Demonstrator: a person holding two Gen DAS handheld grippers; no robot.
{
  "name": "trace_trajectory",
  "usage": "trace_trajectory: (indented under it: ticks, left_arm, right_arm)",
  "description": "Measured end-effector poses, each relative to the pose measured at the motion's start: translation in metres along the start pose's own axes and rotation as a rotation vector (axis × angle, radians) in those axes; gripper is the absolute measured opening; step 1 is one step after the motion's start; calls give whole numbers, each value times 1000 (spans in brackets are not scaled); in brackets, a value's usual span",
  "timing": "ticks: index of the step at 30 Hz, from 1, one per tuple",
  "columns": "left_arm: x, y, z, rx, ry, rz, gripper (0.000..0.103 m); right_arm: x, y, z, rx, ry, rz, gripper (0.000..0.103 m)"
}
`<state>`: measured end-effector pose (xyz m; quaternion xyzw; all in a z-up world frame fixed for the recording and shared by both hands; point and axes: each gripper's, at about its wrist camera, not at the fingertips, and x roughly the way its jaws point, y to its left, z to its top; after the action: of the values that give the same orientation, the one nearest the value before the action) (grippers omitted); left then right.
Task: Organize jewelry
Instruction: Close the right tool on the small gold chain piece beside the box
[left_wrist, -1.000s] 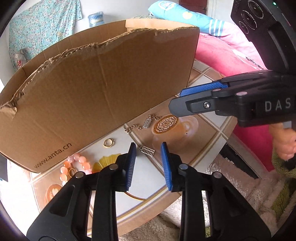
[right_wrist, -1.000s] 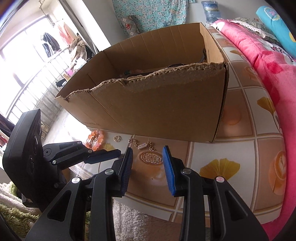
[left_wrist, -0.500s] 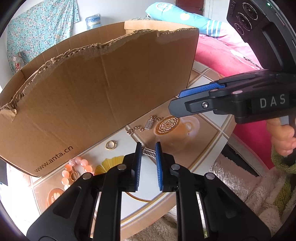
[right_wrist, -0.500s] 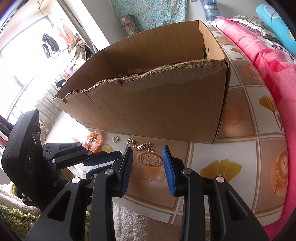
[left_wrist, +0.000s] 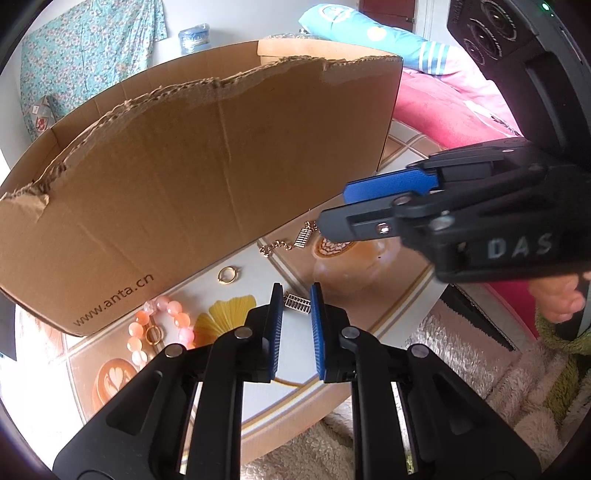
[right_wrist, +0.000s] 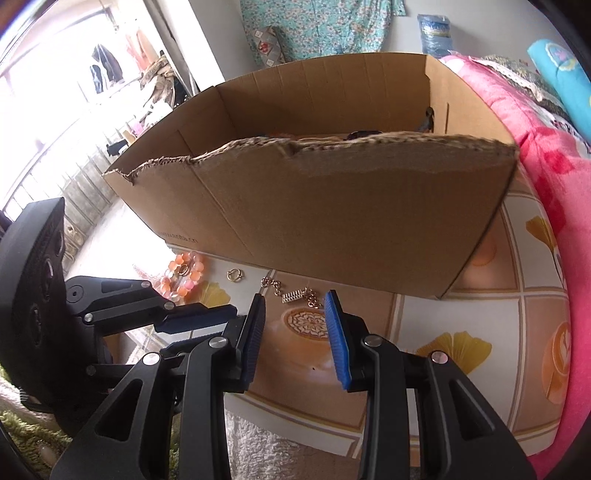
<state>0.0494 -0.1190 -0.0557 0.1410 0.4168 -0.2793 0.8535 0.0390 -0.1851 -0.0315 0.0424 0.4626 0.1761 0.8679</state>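
Jewelry lies on the patterned table in front of a cardboard box (left_wrist: 192, 177). A small abacus-shaped charm (left_wrist: 296, 304) sits between the tips of my left gripper (left_wrist: 296, 314), whose jaws stand a narrow gap apart around it without closing on it. A gold ring (left_wrist: 228, 275), a gold chain with a charm (left_wrist: 291, 242) and a pink bead bracelet (left_wrist: 159, 325) lie nearby. My right gripper (right_wrist: 295, 325) is open and empty, hovering above the chain (right_wrist: 295, 295). The box (right_wrist: 332, 221) is open-topped.
The table's curved edge (left_wrist: 295, 424) runs close under both grippers, with fluffy rug below. Pink bedding (right_wrist: 546, 147) lies to the right of the box. The right gripper's body (left_wrist: 461, 214) crosses the left wrist view on the right.
My left gripper narrowed its jaws, then widened them slightly, staying around the abacus charm. The right gripper stayed open and shifted slightly toward the chain.
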Motion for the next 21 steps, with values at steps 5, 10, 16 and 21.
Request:
trace_trajectory:
  ticks: [5,10,16,21]
  left_arm:
    - [-1,0,-2,-5,-2,4,14]
    - [-1,1,-1,-5,-2,3,14]
    - [0,1,-1,-5,-2,4,14]
    - [-1,1,-2,-3,-2,8,14]
  right_arm:
    - [11,7,4,-29,-4,-25,33]
    - [22,15,7,-65,-1,-46,33]
    - [30,26,3,-106,7,-75,32]
    - [31,36,-2,-150,5,-115,29]
